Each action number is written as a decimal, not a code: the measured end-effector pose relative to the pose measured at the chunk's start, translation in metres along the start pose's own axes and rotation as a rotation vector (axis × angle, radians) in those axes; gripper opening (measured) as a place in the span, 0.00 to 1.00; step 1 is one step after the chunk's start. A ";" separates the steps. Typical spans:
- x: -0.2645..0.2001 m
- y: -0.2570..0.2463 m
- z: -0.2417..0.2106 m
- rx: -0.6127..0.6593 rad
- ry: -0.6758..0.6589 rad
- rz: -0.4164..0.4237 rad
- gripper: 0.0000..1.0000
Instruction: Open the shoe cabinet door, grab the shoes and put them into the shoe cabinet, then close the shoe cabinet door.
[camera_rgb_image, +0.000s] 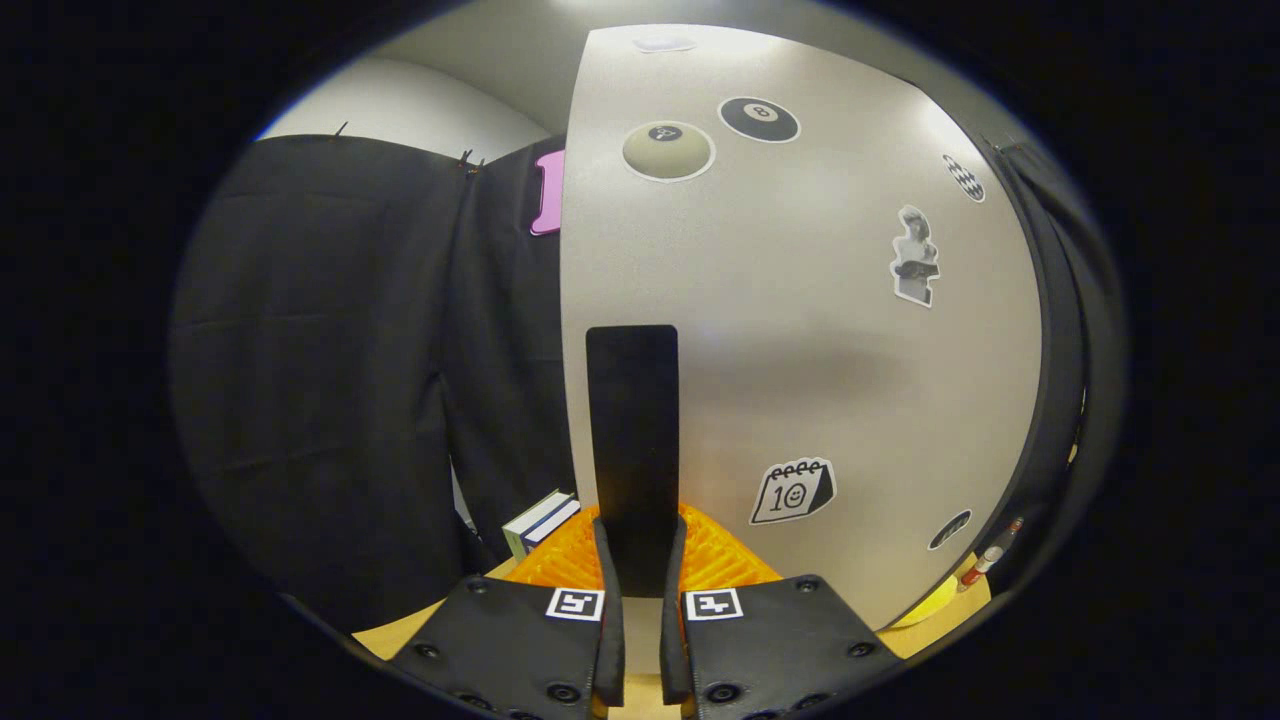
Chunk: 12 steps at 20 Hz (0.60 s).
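Gripper nearly closed, both fingers clamped on black handle at left edge of sticker-covered cabinet door, orange mat beneath.

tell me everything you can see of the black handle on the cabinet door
The black handle is a flat, matte, upright strip at the left edge of the pale grey cabinet door, which carries several stickers. Its top end is squared. Its lower end sits between the fingers of the gripper, which close in on both sides and appear to press on it. An orange ribbed surface lies behind it.
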<state>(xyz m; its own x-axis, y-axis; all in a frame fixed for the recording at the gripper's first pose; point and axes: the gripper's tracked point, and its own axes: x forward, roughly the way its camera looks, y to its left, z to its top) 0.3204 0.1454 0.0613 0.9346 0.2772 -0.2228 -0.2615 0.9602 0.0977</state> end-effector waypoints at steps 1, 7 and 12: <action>-0.004 0.000 0.001 -0.003 0.002 0.006 0.16; -0.025 -0.006 -0.003 -0.007 0.002 0.022 0.16; -0.048 -0.012 -0.006 -0.005 0.008 0.030 0.16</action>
<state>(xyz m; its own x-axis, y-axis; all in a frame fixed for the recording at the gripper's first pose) 0.2770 0.1203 0.0653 0.9245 0.3057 -0.2278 -0.2902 0.9518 0.0994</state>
